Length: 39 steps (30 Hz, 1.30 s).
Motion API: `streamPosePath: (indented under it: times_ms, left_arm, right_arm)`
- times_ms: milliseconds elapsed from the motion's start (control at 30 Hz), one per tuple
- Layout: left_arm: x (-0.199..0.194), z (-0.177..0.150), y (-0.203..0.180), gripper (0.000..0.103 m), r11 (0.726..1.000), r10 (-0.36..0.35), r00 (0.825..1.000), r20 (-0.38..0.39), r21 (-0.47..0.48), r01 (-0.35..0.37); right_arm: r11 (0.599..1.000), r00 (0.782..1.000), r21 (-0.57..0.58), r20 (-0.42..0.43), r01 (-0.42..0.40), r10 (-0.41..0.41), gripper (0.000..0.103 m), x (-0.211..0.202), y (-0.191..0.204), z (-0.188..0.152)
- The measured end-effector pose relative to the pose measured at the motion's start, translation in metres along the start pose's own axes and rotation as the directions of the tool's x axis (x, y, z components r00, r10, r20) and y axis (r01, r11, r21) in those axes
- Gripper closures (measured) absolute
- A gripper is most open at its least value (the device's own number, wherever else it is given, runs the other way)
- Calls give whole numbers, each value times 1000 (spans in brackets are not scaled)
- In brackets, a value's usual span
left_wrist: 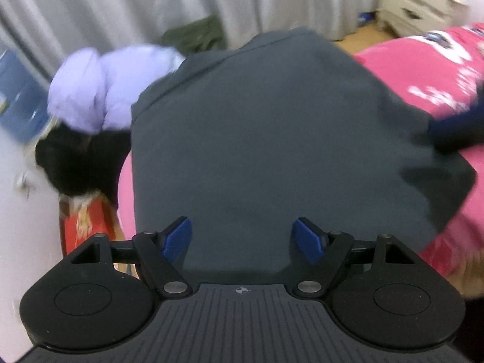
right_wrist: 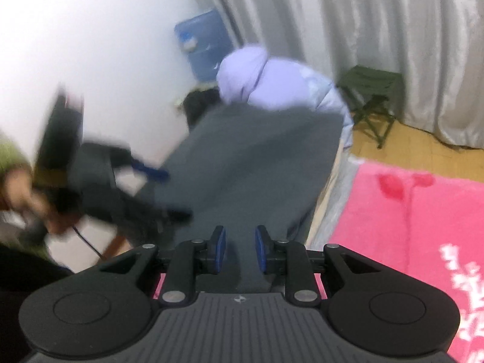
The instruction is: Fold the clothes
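The pink blanket [left_wrist: 423, 69] covered the bed and served as the base for everything else. On it lay the dark grey garment [left_wrist: 272, 139], spread broad and fairly smooth, its far edge reaching toward the lilac padded jacket [left_wrist: 99, 90] heaped beyond the blanket's far-left corner. No crease or doubled layer could be made out, though motion blur left that uncertain; judged from this, the folding had barely begun, with every fold to come.

The left gripper [left_wrist: 242, 239] hovered over the garment's near edge with its blue pads spread wide and nothing between them. The right gripper [right_wrist: 240, 249] sat at a narrower end of the same cloth, pads drawn close with grey fabric running between them; whether they truly pinched it could not be told.

Only the right view showed the green folding stool [right_wrist: 372, 96] beyond the blanket's far edge and the left gripper as a blur. Only the left view showed the white drawers [left_wrist: 414, 0].
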State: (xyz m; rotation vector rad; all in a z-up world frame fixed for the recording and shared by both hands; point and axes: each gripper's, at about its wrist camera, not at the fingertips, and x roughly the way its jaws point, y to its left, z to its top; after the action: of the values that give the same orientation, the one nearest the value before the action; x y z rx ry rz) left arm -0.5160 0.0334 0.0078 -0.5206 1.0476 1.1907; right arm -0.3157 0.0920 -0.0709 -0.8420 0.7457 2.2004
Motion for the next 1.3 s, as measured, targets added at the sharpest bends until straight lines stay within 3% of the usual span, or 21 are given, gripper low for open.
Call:
streamPosePath:
  times_ms: [33, 167, 267, 400, 467, 567, 733, 933, 1000, 1133, 1233, 1300]
  left_arm:
    - [1, 1, -3, 24, 1000, 22, 1000, 2, 5, -22]
    - [0, -1, -18, 22, 992, 120, 992, 27, 27, -121]
    - [-7, 4, -22, 24, 974, 225, 974, 16, 6, -225]
    - [-12, 5, -31, 24, 955, 296, 954, -40, 14, -296]
    - [-14, 3, -37, 24, 949, 315, 946, -76, 28, -313]
    - [-15, 1, -45, 24, 940, 342, 931, -129, 51, -338]
    - [-4, 9, -47, 24, 918, 393, 907, -153, 17, -396]
    - [8, 18, -51, 24, 887, 457, 883, -107, -18, -461]
    - [5, 21, -52, 24, 878, 473, 876, -94, -36, -477]
    - [-27, 19, -55, 24, 855, 503, 864, -22, -134, -501]
    - [-66, 12, -62, 22, 838, 514, 857, 26, -228, -496]
    - [-93, 7, -67, 20, 828, 506, 861, 48, -306, -469]
  right_arm:
    - [999, 999, -35, -36, 27, -28, 80, 13, -1, -8]
    - [997, 999, -61, 35, -37, 40, 80, 3, -14, -21]
    - [995, 990, -46, 108, -87, 92, 78, -12, -30, -27]
    - [963, 931, -68, 247, -261, 269, 78, -23, -43, -29]
    - [955, 928, -83, 223, -286, 298, 78, -12, -39, -30]
    - [970, 964, -121, 142, -210, 227, 81, 16, -37, -36]
    - [958, 950, -32, 130, -284, 286, 82, 22, -63, -27]
    - [970, 965, -63, 102, -235, 240, 82, 14, -59, -32]
    - [975, 970, -22, 103, -221, 222, 82, 6, -59, -38]
    - [975, 973, 80, 122, -209, 198, 78, -7, -63, -48]
    - [973, 970, 92, 146, -211, 196, 78, -18, -49, -51]
    - [975, 967, 82, 165, -207, 192, 75, -29, -38, -52]
